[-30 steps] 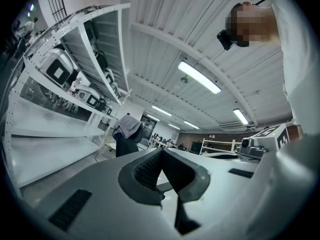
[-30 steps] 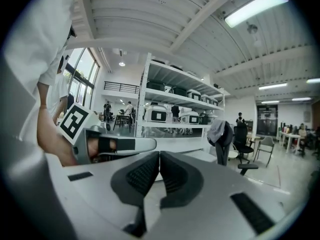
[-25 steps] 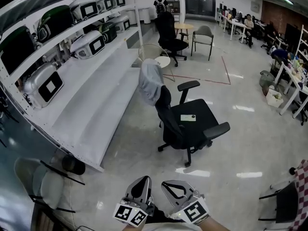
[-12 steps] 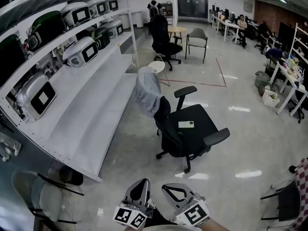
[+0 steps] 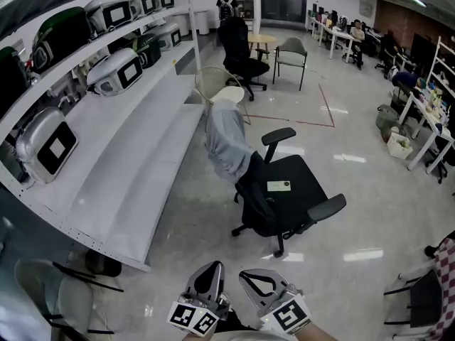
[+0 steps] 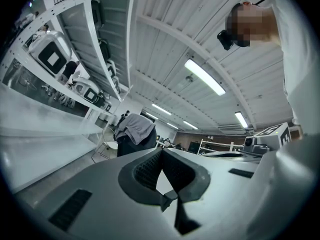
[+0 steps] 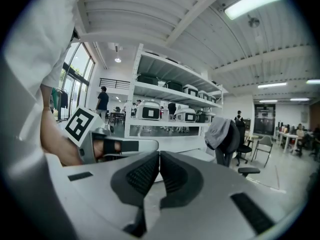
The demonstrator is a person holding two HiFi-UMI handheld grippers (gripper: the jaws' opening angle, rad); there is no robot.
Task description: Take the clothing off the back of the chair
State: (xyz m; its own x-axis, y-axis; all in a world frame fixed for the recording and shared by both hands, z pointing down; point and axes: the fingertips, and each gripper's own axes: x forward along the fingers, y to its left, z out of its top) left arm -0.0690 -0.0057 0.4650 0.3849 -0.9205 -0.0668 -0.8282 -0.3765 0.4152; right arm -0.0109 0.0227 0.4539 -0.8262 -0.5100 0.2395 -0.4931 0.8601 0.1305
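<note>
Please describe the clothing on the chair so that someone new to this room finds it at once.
Beside the long white shelving stands a black office chair with armrests. A grey garment hangs over its backrest. The black chair farther back has a bare back.

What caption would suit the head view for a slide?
Left tool and right tool, both shut and empty, face a black chair with grey clothing draped over its back, beside white shelves.

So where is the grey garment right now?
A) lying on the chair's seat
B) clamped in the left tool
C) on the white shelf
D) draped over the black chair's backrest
D: the grey garment hangs over the backrest of the black office chair.
</note>
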